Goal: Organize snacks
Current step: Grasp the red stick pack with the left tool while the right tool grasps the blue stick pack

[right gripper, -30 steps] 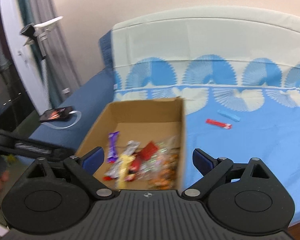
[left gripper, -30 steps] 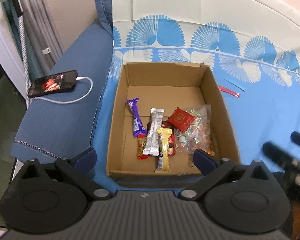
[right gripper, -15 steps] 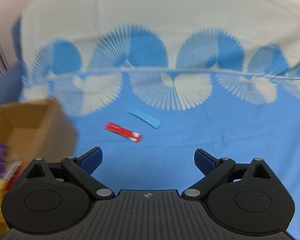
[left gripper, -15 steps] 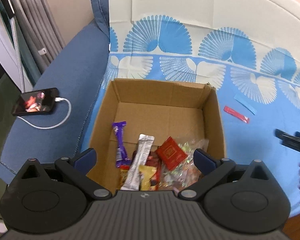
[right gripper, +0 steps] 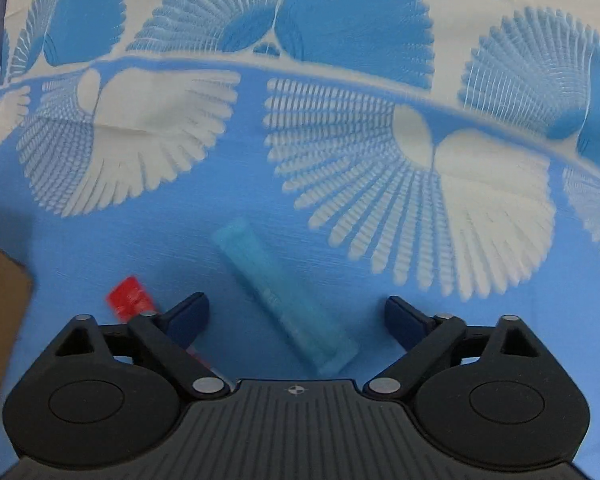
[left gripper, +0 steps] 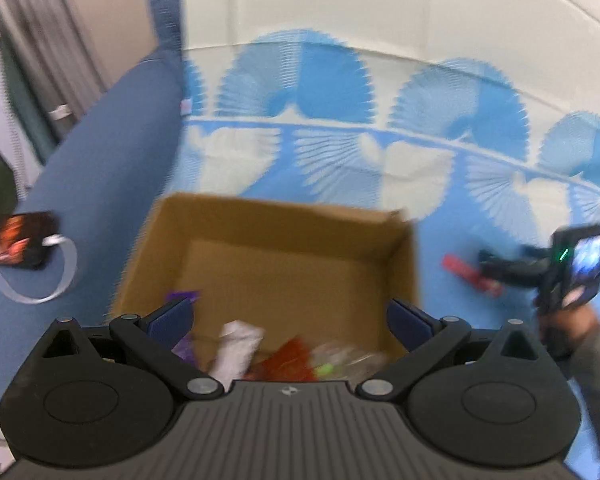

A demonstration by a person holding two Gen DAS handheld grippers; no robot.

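Right wrist view shows a pale blue snack stick (right gripper: 286, 300) lying slantwise on the bedspread (right gripper: 380, 220), directly between the two fingers of the right tool (right gripper: 296, 314). Its jaws are closing, yet the pads stand clear of the wrapper on both sides and nothing is gripped. Just beside the tool's left finger (right gripper: 188, 312) lies a red snack stick (right gripper: 130, 298), partly hidden under that finger. A brown edge of the cardboard box (right gripper: 0, 300) fills the left border of this view.

From the left wrist view, blurred by motion, the same box (left gripper: 284, 240) sits open on the bedspread, with several snacks heaped at its near end: a silver packet (left gripper: 236, 348), a red packet (left gripper: 288, 360), a purple wrapper (left gripper: 182, 296) and a clear bag of sweets (left gripper: 340, 360). The left tool (left gripper: 290, 314) hangs over that near end with its jaws wide apart, holding nothing. To the right of the box the red stick (left gripper: 470, 274) lies on the cloth with the right tool (left gripper: 500, 268) over it, a person's hand (left gripper: 568, 320) behind. On the dark blue cover at the far left a phone (left gripper: 14, 244) rests with a white cable (left gripper: 40, 280) plugged in.
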